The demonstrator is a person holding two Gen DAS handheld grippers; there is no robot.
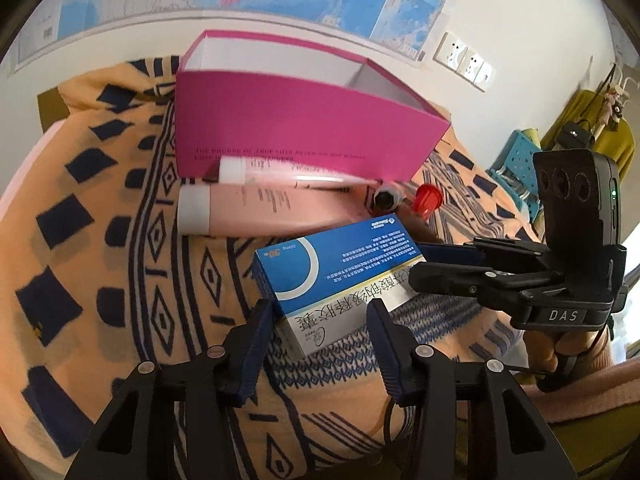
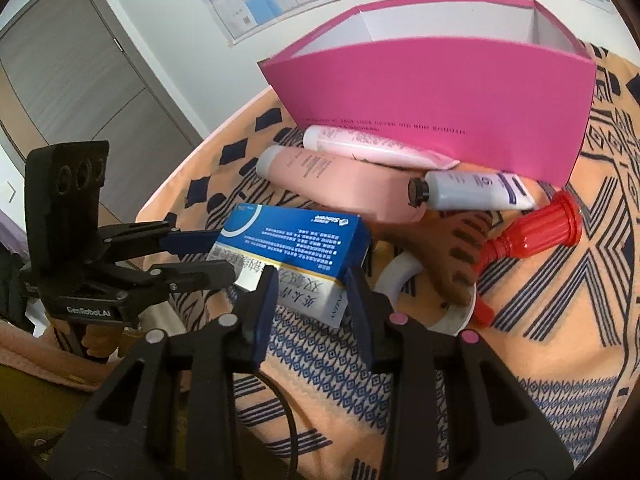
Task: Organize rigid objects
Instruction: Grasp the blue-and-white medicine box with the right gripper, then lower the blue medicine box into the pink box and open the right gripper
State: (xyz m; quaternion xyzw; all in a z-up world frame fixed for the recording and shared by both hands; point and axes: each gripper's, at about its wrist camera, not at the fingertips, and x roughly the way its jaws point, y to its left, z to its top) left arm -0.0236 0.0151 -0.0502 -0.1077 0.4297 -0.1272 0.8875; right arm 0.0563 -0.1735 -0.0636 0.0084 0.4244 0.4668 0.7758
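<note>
A blue and white medicine box (image 1: 332, 276) (image 2: 292, 252) is held above the patterned cloth by both grippers. My left gripper (image 1: 318, 312) grips one end, and my right gripper (image 2: 310, 280) grips the other end. An open pink box (image 1: 304, 120) (image 2: 440, 92) stands behind it. In front of the pink box lie a pink bottle (image 1: 260, 208) (image 2: 332, 176), a pale pink tube (image 2: 368, 144), a small white tube (image 2: 472, 190) and a red tool (image 2: 532, 236).
A brown comb (image 2: 444, 248) and a white ring (image 2: 400, 276) lie on the orange patterned cloth (image 1: 100, 240). A map hangs on the wall behind. A blue crate (image 1: 520, 160) stands at the right.
</note>
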